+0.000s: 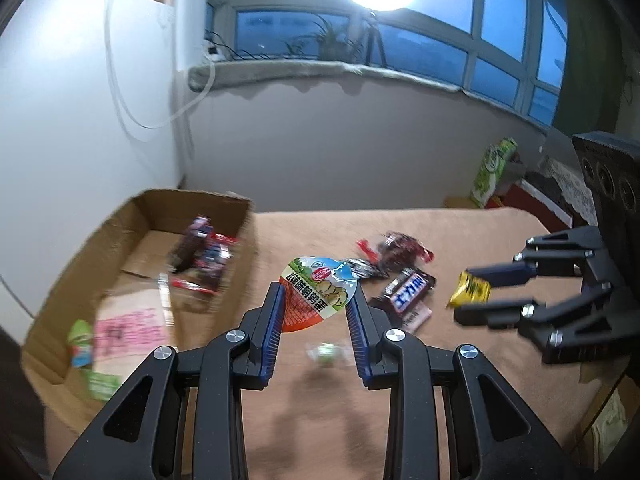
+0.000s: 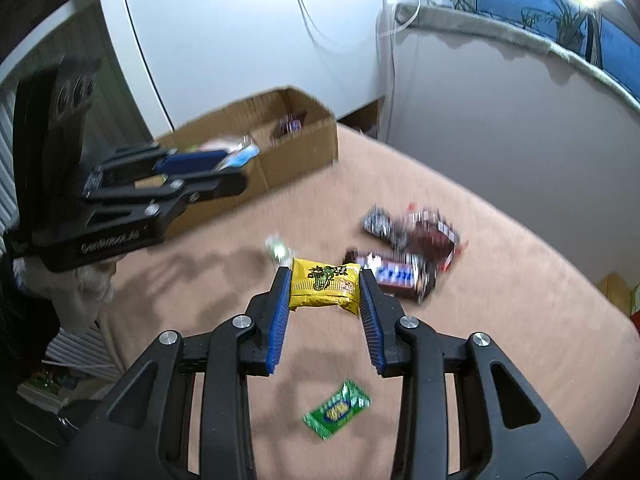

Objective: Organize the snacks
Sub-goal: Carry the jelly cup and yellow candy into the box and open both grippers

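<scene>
Nearest in our left wrist view, our left gripper (image 1: 318, 300) has its blue pads clamped on a white, green and orange egg snack packet (image 1: 318, 298), held clear of the tan cloth (image 1: 500, 360). Just below it, at 6 o'clock of the packet, a small green candy (image 1: 325, 354) lies blurred on the cloth. At 3 o'clock our right gripper (image 1: 468, 294) pinches a yellow packet (image 1: 470, 290). Between the two grippers, a dark chocolate bar (image 1: 410, 290) lies flat, and beyond it at 12 o'clock sits a cluster of red and black wrappers (image 1: 394, 254). At 9 o'clock stands the open cardboard box (image 1: 132, 220) with several snacks inside.

In our right wrist view, a green sachet (image 2: 336, 410) lies on the cloth at 6 o'clock, beneath the yellow packet (image 2: 325, 286) gripped between the pads. The box (image 2: 296, 148) sits far off at 11 o'clock.
</scene>
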{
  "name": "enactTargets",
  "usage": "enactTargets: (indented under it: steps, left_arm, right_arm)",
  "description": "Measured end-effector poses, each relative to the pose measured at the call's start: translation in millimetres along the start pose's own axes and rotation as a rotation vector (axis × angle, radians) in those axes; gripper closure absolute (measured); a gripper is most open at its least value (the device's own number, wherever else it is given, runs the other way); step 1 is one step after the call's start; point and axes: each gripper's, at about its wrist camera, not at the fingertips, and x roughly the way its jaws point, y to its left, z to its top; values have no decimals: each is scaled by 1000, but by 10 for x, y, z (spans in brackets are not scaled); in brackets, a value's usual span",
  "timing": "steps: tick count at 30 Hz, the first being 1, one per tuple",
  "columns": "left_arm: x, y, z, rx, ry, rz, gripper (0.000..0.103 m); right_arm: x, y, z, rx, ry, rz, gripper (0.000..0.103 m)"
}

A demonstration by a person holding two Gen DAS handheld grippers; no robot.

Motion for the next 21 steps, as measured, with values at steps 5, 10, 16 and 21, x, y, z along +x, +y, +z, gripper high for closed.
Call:
enactTargets:
  steps: [5, 10, 16, 21]
  left_arm:
    - [-166, 243, 76, -20, -29, 53, 74]
    - [-265, 532, 106, -42, -48, 97, 74]
    - [-281, 829, 121, -67, -49, 146, 74]
    - [-221, 1052, 147, -81, -35, 179, 74]
  right_arm:
    - [17, 73, 352, -16, -41, 8, 68]
    - [133, 191, 656, -34, -63, 22, 68]
    - [344, 386, 993, -68, -65, 32, 68]
    - [546, 510, 1239, -88, -57, 45, 68]
